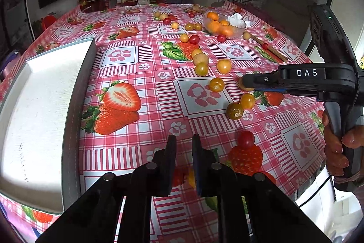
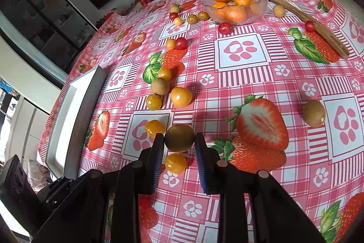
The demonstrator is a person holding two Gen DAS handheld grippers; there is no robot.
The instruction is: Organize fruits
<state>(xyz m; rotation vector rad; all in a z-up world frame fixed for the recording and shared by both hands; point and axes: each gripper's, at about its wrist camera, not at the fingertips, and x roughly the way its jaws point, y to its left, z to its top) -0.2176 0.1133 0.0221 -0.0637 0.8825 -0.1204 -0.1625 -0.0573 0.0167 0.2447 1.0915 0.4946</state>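
The right gripper [image 2: 179, 140] has its two black, blue-padded fingers set around a dull brown-green round fruit [image 2: 179, 137], which sits between the tips; the left pad looks to touch it, while the right shows a thin gap, so a firm grip cannot be told. A small yellow-orange cherry tomato [image 2: 175, 162] lies just below it between the fingers, and another yellow one [image 2: 154, 128] sits just beside the left fingertip. The left gripper [image 1: 183, 142] hovers over the pink strawberry-print tablecloth [image 1: 145, 106] with fingers narrowly parted, holding nothing. A small red cherry tomato [image 1: 246, 139] lies near, to its right. The white shallow tray [image 1: 41, 106] sits at the table's left edge, with bare cloth between it and the scattered fruit. The clear glass bowl of oranges [image 2: 235, 6] stands well apart at the far side.
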